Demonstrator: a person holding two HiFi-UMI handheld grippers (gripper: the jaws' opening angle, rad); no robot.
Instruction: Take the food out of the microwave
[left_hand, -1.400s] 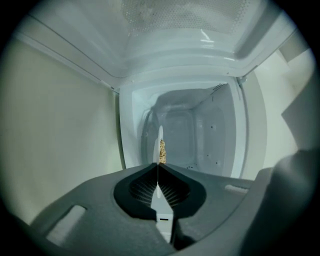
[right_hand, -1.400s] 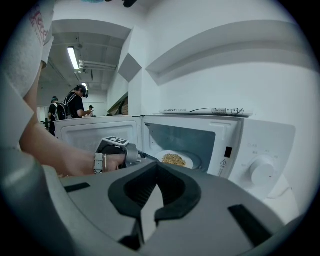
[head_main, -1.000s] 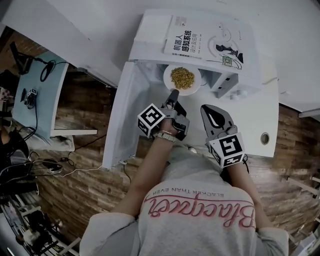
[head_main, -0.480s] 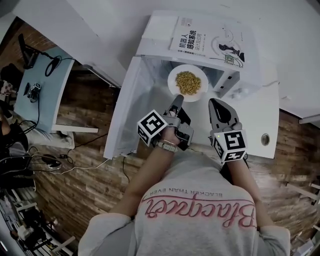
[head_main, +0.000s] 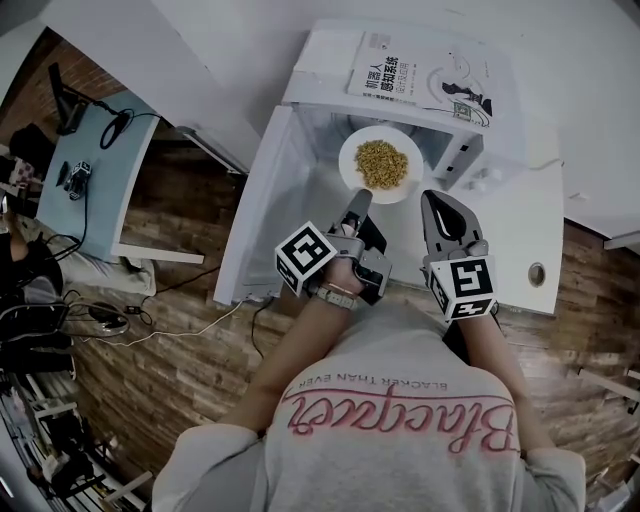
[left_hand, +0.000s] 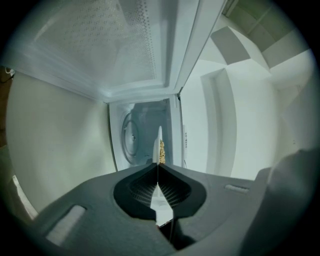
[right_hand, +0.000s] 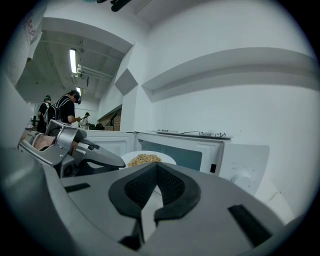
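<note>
**Plate of food: now clear of the microwave mouth**

- **Item.** White round plate (head_main: 351, 172) carrying a heap of yellowish food (head_main: 383, 164).
- **Location.** It is held in the air just in front of the open microwave (head_main: 320, 58) and rests on nothing. The door (head_main: 262, 210) stands swung out to the left, and a book (head_main: 430, 78) lies on the microwave's top.
- **Change.** A second ago the plate's far edge sat under the microwave's top. It has since come out toward the person, and the whole disc now shows in the head view. Seen from the left gripper view, the bare turntable (left_hand: 129, 137) lies beyond the plate.
- **Left hand-held gripper** (head_main: 358, 199). It is clenched on the plate's near rim, with the pads pressed to it on both faces. This single pinch carries the whole load.
- **Right hand-held gripper** (head_main: 433, 198). Its jaws are closed on nothing. It sits just beside the plate's right edge, apart from it, and has kept its place.
- **Task standing.** Judged from this, the removal itself is all but done. What remains is to find a bare patch of the tabletop (head_main: 515, 235) and set the plate down.
- **Handling note.** With a one-sided rim grip the far edge may sag, and loose food could slide. A level, slow carry seems wise.
</note>
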